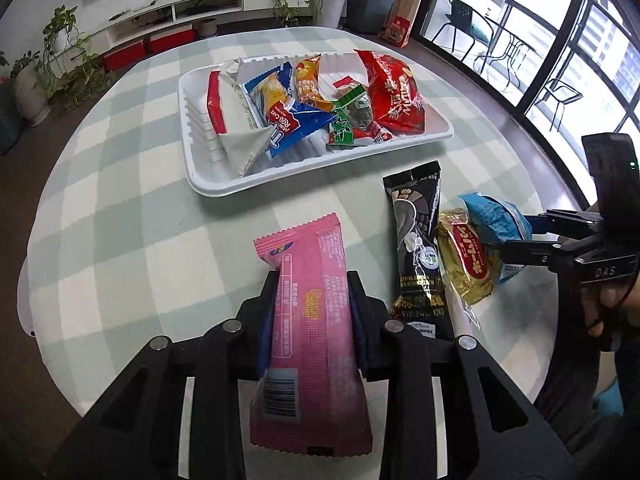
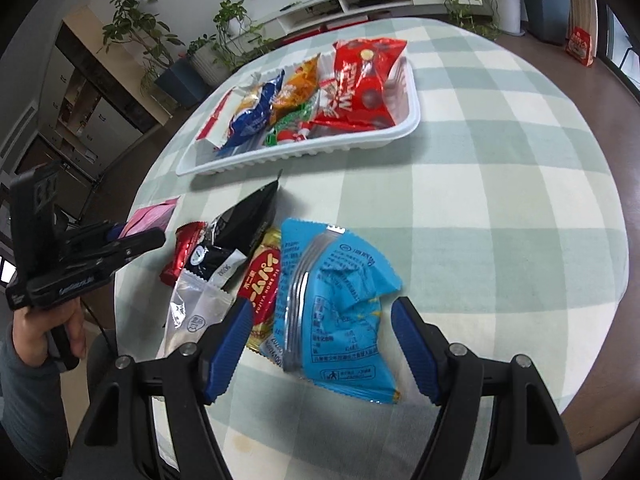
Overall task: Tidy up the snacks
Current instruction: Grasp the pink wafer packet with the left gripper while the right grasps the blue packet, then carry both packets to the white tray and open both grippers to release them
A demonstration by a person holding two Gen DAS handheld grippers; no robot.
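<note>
Above a checked table (image 1: 120, 208), the left gripper (image 1: 312, 300) clamps one pink packet (image 1: 316, 320) while the right gripper (image 2: 320, 340) stands open over one blue packet (image 2: 336, 300), near one white tray (image 1: 320, 176) with at least six snacks.

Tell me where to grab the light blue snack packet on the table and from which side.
Grip the light blue packet across its puffy middle, coming down from above and from the table's near edge. It lies flat, its left edge overlapping the gold-and-red packet. The open right gripper already straddles its near part. Probably avoid the flat crimped ends, which would let it droop or slip.
</note>
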